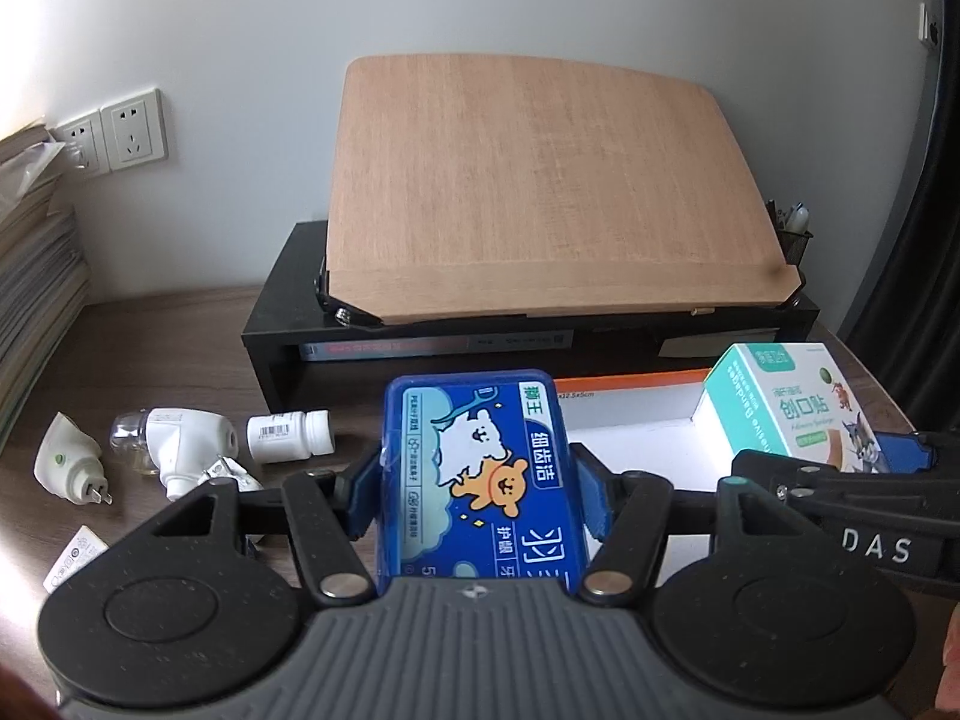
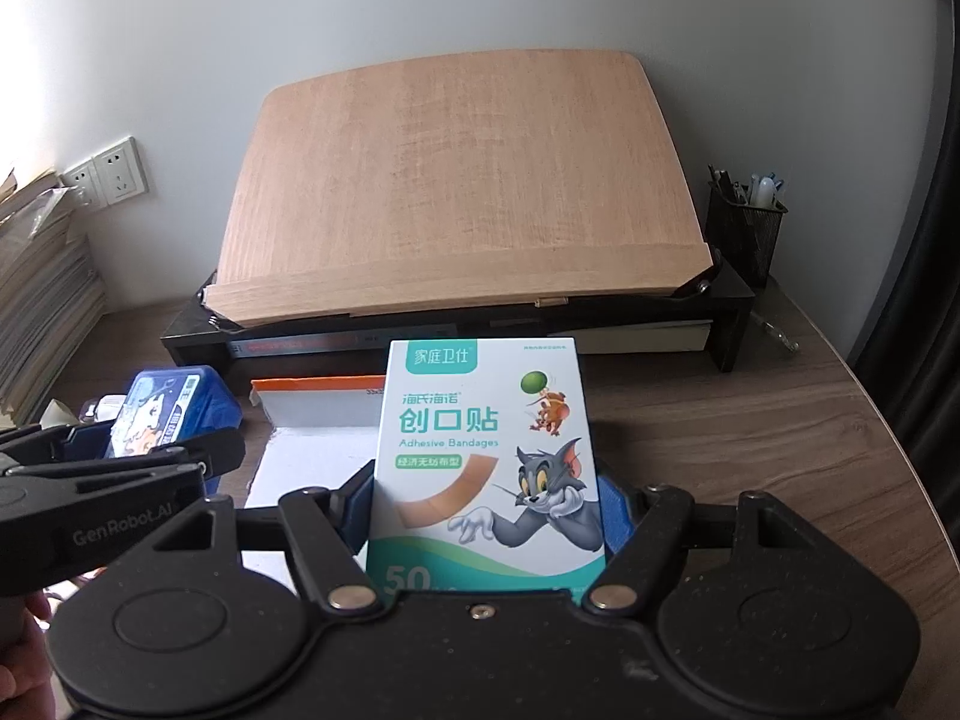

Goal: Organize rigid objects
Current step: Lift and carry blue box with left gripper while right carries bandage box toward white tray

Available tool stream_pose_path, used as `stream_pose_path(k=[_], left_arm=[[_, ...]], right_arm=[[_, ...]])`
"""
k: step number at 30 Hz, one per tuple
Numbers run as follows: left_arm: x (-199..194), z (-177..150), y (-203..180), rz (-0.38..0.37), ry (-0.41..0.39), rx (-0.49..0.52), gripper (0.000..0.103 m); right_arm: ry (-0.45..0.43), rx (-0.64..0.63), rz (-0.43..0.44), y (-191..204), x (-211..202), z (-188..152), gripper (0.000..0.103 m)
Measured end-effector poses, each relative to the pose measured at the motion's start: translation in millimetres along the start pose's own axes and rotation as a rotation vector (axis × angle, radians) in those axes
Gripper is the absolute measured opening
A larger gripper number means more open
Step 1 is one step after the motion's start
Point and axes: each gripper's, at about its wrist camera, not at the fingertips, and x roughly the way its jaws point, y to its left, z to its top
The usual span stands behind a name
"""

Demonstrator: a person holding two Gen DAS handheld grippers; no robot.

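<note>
Floss box (image 1: 480, 474), blue, sits clamped between your left gripper (image 1: 480, 495) pads above the wooden desk (image 1: 150, 324). Your right gripper (image 2: 486, 504) clamps the bandage box (image 2: 486, 450) upright over the open white carton (image 2: 312, 456), just beside it.

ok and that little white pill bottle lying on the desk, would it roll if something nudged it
Probably. The white pill bottle lies on its side on the smooth wooden desk, and its round body looks free to roll. It looks like rigid plastic, so it likely won't deform, and small enough to be light. The capped end may make it curve.
</note>
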Motion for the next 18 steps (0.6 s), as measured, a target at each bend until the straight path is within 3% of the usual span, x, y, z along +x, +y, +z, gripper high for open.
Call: stream_pose_path(k=[18], left_arm=[[4, -5, 13, -0.015, 0.031, 0.006, 0.064]], right_arm=[[0.030, 0.005, -0.033, 8, 15, -1, 0.084]])
